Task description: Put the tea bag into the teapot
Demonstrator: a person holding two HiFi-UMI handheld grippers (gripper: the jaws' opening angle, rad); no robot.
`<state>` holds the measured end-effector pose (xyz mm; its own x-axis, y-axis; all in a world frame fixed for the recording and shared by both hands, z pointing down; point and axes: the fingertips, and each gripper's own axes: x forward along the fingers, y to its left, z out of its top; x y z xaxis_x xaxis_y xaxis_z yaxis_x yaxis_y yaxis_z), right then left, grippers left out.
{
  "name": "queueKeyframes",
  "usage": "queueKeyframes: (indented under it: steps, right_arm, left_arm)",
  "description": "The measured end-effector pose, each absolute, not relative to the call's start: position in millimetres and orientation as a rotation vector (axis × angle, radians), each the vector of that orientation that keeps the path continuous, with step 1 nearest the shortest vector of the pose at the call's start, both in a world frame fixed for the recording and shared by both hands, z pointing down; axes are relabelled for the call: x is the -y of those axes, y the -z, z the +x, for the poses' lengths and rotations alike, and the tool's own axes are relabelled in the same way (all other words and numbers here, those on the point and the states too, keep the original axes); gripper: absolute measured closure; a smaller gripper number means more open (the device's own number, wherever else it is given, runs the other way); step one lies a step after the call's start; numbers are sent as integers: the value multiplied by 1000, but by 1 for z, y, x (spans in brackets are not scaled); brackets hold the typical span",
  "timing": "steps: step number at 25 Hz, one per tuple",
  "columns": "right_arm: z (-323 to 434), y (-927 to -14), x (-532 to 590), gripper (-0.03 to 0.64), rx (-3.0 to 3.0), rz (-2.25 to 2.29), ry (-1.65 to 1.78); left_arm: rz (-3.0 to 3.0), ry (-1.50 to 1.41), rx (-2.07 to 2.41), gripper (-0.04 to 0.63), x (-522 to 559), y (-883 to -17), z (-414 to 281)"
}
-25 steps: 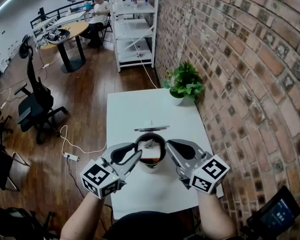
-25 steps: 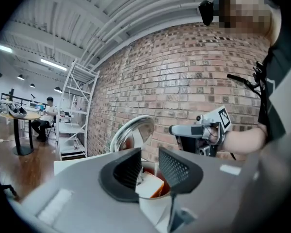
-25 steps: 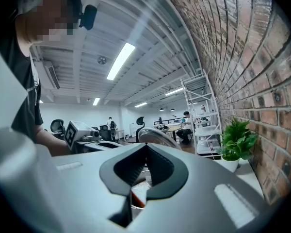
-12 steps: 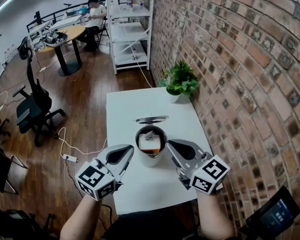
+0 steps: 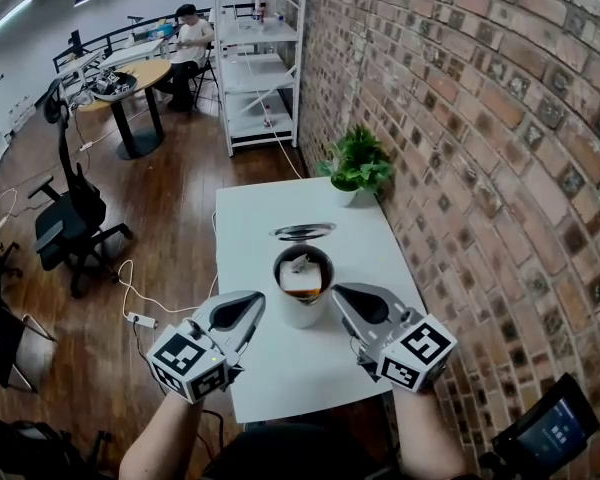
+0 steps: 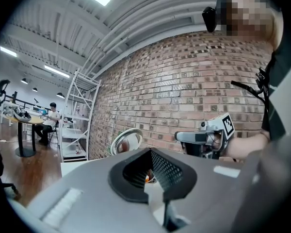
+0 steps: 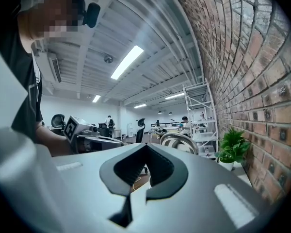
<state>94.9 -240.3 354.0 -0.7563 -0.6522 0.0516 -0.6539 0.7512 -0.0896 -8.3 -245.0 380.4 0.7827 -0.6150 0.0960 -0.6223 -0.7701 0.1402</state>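
Observation:
The white teapot (image 5: pixel 302 303) stands open in the middle of the white table (image 5: pixel 248 230). A pale tea bag (image 5: pixel 301 276) lies inside its dark mouth. The pot's metal lid (image 5: pixel 302 232) rests on the table just behind it, and shows as a shiny disc (image 6: pixel 126 141) in the left gripper view. My left gripper (image 5: pixel 242 314) is shut and empty, low to the pot's left. My right gripper (image 5: pixel 346 302), also shut with nothing in it, sits close to the pot's right side. Each gripper view shows its own jaws meeting and the other gripper across from it.
A potted plant (image 5: pixel 358 164) stands at the table's far right corner against the brick wall (image 5: pixel 480 118). A cable and power strip (image 5: pixel 140 314) lie on the wooden floor to the left, beyond them an office chair (image 5: pixel 75 208) and a white shelf (image 5: pixel 255 58).
My left gripper has drawn back from over the teapot's mouth toward me and closed. The tea bag stays in the pot. The right gripper has barely moved.

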Motion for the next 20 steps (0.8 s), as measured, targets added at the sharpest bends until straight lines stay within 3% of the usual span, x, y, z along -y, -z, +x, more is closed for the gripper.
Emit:
queueKeyframes:
  steps: [20]
  right_arm:
    - [96, -351, 233, 615, 2918, 1114, -148]
  left_arm:
    - [2810, -80, 971, 591, 238, -380, -6]
